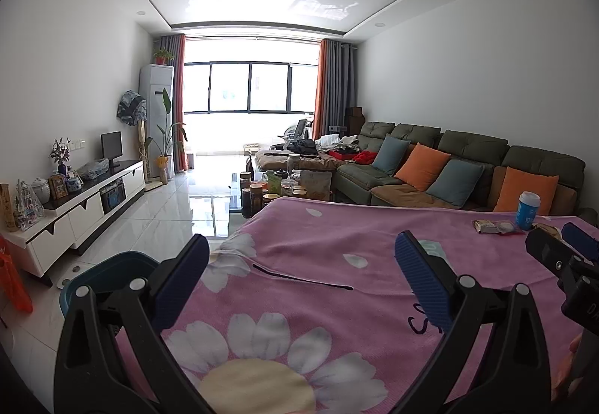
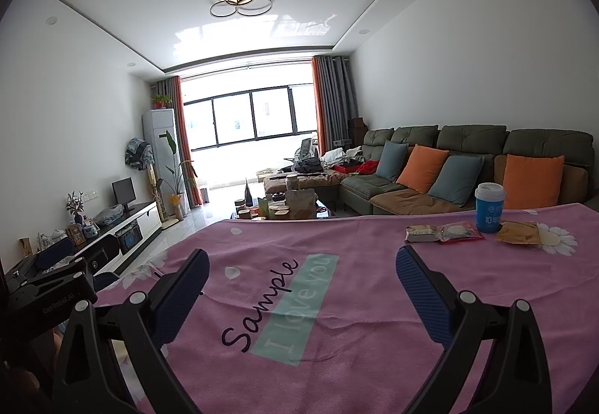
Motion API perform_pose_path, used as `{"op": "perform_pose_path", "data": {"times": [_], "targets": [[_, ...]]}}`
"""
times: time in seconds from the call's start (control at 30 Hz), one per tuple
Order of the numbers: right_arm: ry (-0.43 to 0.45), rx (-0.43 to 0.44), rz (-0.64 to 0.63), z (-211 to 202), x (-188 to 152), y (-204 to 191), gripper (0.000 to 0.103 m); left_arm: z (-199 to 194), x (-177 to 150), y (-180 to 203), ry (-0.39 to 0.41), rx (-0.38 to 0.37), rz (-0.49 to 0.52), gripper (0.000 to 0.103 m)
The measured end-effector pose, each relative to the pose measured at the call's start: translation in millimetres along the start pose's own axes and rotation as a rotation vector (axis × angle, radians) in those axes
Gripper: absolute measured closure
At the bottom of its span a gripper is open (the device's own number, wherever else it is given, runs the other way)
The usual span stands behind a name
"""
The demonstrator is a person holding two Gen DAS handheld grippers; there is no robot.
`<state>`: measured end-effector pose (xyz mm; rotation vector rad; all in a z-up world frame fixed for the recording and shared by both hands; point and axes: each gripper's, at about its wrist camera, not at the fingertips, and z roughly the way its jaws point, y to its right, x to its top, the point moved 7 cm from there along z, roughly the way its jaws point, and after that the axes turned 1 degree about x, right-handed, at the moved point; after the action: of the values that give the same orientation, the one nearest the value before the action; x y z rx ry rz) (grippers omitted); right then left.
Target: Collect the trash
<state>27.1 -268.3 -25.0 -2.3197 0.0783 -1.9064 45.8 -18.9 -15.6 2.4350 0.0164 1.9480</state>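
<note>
Both grippers, left gripper (image 1: 301, 277) and right gripper (image 2: 302, 284), hover released over pink cloth (image 2: 355, 339).
Trash far right on cloth: brown wrapper (image 2: 422, 233), red packet (image 2: 461, 231), blue cup (image 2: 489, 207), tan wrapper (image 2: 518, 238); teal bin (image 1: 108, 273) near left on the floor.

Left hand-held gripper (image 1: 301, 269) agape; right hand-held gripper (image 2: 301, 273) agape, seemingly level.

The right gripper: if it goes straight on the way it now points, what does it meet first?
Probably the pink blanket on the table. The right gripper is open and empty, aimed along the "Sample" print. The blue cup and snack wrappers lie off to the right of that line. Depth is unclear.
</note>
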Motion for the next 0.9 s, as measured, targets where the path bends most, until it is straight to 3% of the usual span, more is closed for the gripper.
{"op": "perform_pose_path", "data": {"times": [0.9], "targets": [[0.003, -0.001, -0.002, 0.7, 1.6, 1.2, 0.007, 0.3, 0.7, 0.2, 0.0, 0.001, 0.001, 0.005]]}}
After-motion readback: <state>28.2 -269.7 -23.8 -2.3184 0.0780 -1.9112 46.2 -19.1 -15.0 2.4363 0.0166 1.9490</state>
